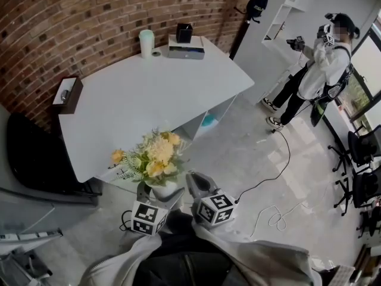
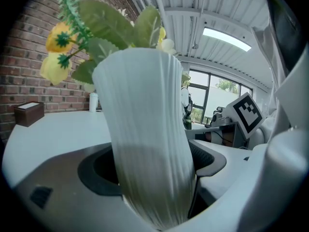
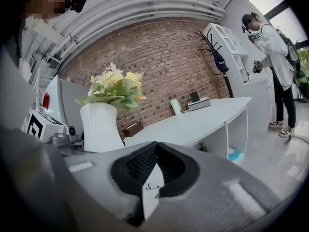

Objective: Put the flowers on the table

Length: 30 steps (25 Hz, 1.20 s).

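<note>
A bunch of yellow and cream flowers (image 1: 153,155) stands in a white ribbed vase (image 1: 164,190), held in the air just off the near edge of the white table (image 1: 155,94). My left gripper (image 1: 156,198) is shut on the vase (image 2: 149,144), whose body fills the space between the jaws. The flowers (image 2: 60,37) rise above it. My right gripper (image 1: 199,187) hangs beside the vase on its right, shut, with nothing between its fingers. In the right gripper view the right gripper (image 3: 154,149) points at the table (image 3: 203,120), with the vase (image 3: 99,127) to its left.
On the table sit a brown tissue box (image 1: 66,94), a pale green cup (image 1: 146,42) and a black box (image 1: 184,33) on a white device (image 1: 186,49). A person (image 1: 315,70) stands far right. A cable (image 1: 277,177) crosses the floor. Office chairs (image 1: 363,148) line the right edge.
</note>
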Available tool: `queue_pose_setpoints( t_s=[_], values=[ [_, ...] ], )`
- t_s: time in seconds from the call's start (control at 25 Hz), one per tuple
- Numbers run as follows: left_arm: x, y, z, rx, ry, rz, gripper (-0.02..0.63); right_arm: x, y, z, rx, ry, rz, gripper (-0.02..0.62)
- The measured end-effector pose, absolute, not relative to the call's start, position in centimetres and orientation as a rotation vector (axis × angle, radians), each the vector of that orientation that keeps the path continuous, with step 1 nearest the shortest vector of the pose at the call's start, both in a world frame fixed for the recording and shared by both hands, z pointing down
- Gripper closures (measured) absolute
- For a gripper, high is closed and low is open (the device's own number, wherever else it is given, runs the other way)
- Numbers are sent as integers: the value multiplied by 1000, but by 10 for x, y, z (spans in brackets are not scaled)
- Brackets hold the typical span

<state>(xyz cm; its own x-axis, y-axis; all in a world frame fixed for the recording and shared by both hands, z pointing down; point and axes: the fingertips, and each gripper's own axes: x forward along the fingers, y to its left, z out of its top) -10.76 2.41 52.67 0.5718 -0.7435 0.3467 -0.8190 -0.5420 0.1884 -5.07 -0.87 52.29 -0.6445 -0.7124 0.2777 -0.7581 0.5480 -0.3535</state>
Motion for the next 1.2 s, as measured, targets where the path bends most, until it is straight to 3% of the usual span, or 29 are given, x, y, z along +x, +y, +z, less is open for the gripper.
queue_pose_setpoints(
  t_s=[1.2],
  values=[
    [-36, -109, 539, 2490, -1223, 339, 181, 37, -137, 538, 1382, -2670, 822, 596]
  ],
)
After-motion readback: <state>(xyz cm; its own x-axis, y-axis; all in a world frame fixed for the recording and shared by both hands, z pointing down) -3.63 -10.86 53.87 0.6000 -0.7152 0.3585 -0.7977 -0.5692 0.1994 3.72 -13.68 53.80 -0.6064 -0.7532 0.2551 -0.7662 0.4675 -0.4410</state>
